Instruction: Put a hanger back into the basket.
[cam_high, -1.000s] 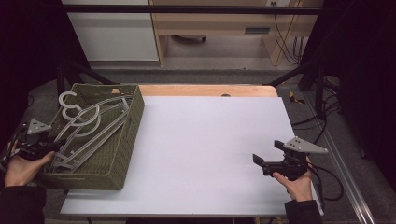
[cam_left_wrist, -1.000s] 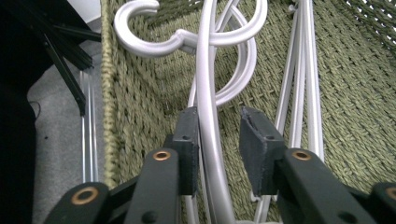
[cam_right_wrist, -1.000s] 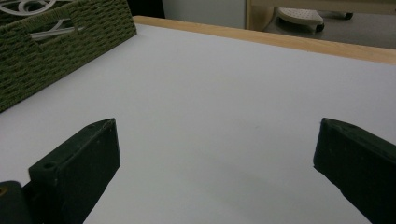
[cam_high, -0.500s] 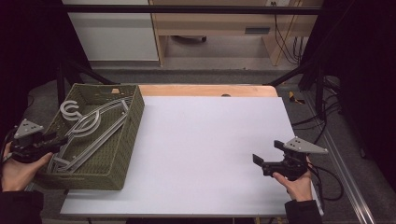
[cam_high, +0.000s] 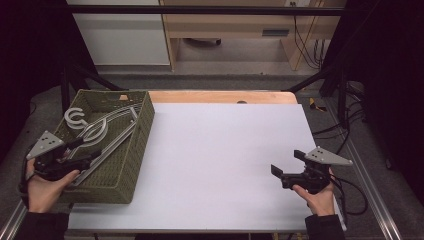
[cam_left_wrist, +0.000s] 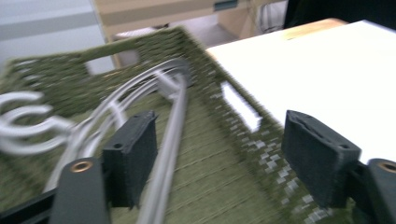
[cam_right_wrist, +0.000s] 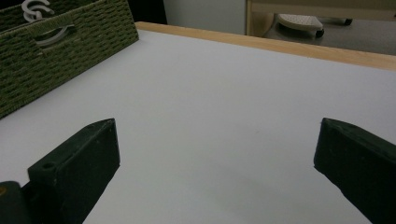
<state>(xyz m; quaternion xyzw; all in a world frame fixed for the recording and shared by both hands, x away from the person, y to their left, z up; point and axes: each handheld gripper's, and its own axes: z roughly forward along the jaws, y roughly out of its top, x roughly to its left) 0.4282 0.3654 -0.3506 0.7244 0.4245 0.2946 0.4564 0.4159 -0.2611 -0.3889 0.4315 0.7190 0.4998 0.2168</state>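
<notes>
Several grey-white clothes hangers (cam_high: 102, 132) lie in a green woven basket (cam_high: 142, 135) at the table's left; their hooks (cam_high: 75, 117) point to the far left. My left gripper (cam_high: 84, 151) reaches into the basket's near end. Its jaws have just been opening. In the left gripper view the left gripper (cam_left_wrist: 224, 158) stands open, a hanger bar (cam_left_wrist: 170, 135) running close past the left pad (cam_left_wrist: 133, 158) with no squeeze on it. My right gripper (cam_high: 285, 172) hovers open over the bare white table (cam_high: 225, 150) at the near right, with nothing in the right gripper (cam_right_wrist: 215, 168).
The basket (cam_right_wrist: 60, 56) has a handle slot in its side wall, and hanger hooks (cam_right_wrist: 35, 9) peek above its rim. A wooden strip (cam_high: 225, 96) borders the table's far edge. Cables (cam_high: 350, 195) trail off the right side.
The left jaws have opened and let go of the hangers, which now lie lower in the basket. The left hand has shifted a little to the right. The right hand kept still.
</notes>
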